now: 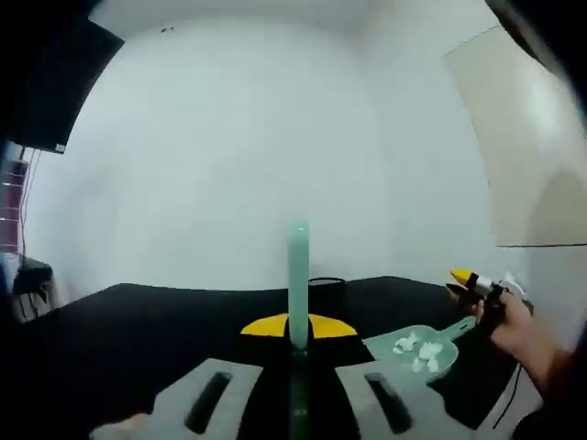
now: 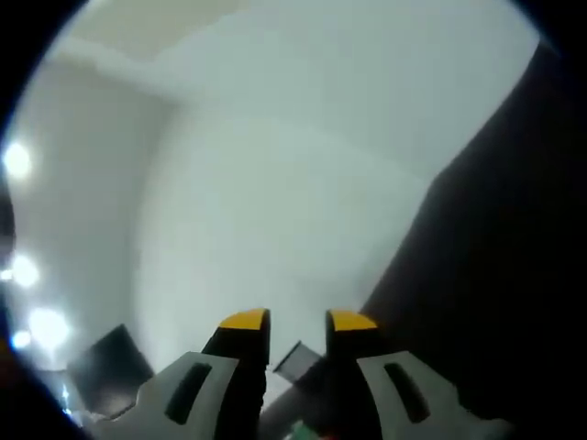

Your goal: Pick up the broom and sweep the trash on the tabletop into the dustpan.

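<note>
The mint-green broom handle (image 1: 298, 275) stands upright between the jaws of my left gripper (image 1: 298, 326), which is shut on it. To the right, low over the black tabletop (image 1: 138, 321), is the mint-green dustpan (image 1: 417, 348) with white scraps of trash (image 1: 417, 350) inside it. My right gripper (image 1: 472, 282), held by a person's hand (image 1: 518, 325), sits at the end of the dustpan's handle (image 1: 461, 324). In the right gripper view the yellow-tipped jaws of that gripper (image 2: 298, 321) stand close together, with a sliver of green (image 2: 298, 428) between them at the bottom.
A white wall (image 1: 257, 156) rises behind the table. A dark screen (image 1: 55, 82) hangs at the upper left and a beige panel (image 1: 527, 137) at the right. A black cable (image 1: 326, 279) lies at the table's far edge and a white cord (image 1: 509, 403) at the right.
</note>
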The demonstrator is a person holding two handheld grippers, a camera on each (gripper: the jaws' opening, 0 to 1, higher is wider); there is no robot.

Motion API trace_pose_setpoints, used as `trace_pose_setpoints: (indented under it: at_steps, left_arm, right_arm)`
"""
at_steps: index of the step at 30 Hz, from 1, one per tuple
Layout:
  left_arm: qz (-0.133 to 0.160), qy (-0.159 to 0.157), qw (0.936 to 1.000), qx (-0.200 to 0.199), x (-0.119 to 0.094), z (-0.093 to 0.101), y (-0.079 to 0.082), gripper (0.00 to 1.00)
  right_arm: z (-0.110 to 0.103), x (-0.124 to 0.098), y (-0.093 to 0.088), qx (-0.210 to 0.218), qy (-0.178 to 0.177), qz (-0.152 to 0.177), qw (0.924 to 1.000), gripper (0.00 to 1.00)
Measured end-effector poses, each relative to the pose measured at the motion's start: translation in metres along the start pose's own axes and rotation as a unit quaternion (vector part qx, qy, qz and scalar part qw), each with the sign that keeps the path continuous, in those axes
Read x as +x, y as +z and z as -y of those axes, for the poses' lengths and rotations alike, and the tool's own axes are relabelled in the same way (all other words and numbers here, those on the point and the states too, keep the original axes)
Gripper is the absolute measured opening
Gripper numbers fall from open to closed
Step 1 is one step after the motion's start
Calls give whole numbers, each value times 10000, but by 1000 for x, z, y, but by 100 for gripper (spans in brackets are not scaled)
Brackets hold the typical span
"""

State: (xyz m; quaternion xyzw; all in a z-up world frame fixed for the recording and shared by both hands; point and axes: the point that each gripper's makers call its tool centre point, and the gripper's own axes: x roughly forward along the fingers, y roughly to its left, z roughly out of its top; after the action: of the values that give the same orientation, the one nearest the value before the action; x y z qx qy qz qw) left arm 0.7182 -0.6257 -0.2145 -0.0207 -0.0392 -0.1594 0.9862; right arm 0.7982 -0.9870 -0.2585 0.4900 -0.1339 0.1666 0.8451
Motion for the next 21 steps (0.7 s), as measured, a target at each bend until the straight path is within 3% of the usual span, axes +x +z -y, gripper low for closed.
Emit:
trace_pose_setpoints:
  at_steps: [5, 7, 10, 12, 14, 18, 21]
  left_arm:
    - [-72, -315, 9994, -129, 42, 33, -13, 4]
    - [-75, -374, 9992, 113, 53, 43, -17, 4]
    - [19, -520, 9986, -71, 64, 51, -16, 4]
    - [119, -725, 9969, -293, 74, 54, -9, 4]
    - [442, -824, 9942, -524, 77, 51, 11, 4]
    - [754, -664, 9944, -337, 71, 30, 41, 4]
    - [799, -643, 9943, -307, 54, 16, 52, 4]
  right_arm:
    - [0, 0, 0, 56, 52, -60, 10000, 26]
    - [-2, -1, -1, 61, 55, -47, 10000, 26]
    - [-5, -3, 0, 84, 77, -5, 9999, 26]
    - [-6, -2, 0, 95, 91, 18, 9999, 26]
    - [-5, -2, 0, 98, 96, 13, 9999, 26]
    - [-5, -2, 0, 101, 111, 16, 9999, 26]
    - [-6, -2, 1, 110, 123, 45, 9999, 26]
